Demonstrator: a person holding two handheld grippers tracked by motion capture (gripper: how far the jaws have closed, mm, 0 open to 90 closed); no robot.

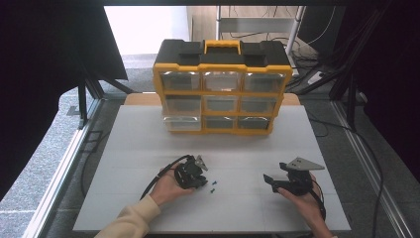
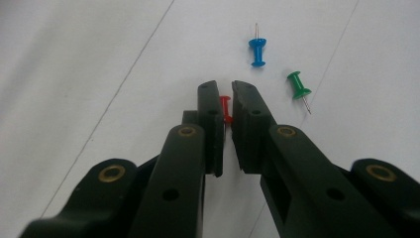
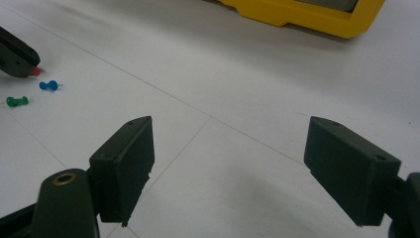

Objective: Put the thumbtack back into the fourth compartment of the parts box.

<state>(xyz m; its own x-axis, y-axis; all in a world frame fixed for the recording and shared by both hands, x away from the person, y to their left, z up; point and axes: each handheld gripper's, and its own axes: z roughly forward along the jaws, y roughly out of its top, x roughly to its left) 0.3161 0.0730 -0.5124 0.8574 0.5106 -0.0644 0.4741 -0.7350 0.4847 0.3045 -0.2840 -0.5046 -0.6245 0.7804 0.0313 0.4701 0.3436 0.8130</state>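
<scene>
No brand, label or writing can be read on anything in view.

The left gripper (image 2: 225, 94) is held low over the near part of the white table (image 1: 148, 148), left of its middle, and its jaws are brought together on a red pushpin (image 2: 225, 106), which is clamped between the pads just above the tabletop. A blue pushpin (image 2: 257, 51) and a green pushpin (image 2: 298, 85) are seen lying on the table just beyond the jaw tips, near each other but apart, neither touched by the jaws.

The right gripper (image 3: 228, 168) is held toward the near right part of the table, its jaws spread wide with nothing between them and bare tabletop beneath.

A yellow and black drawer organiser (image 1: 222, 87) with clear drawers is stood at the far edge, centred, well apart from both grippers. Between it and the grippers a broad stretch of open tabletop is left. Open surface is also left to the left edge and to the right edge of the table.
</scene>
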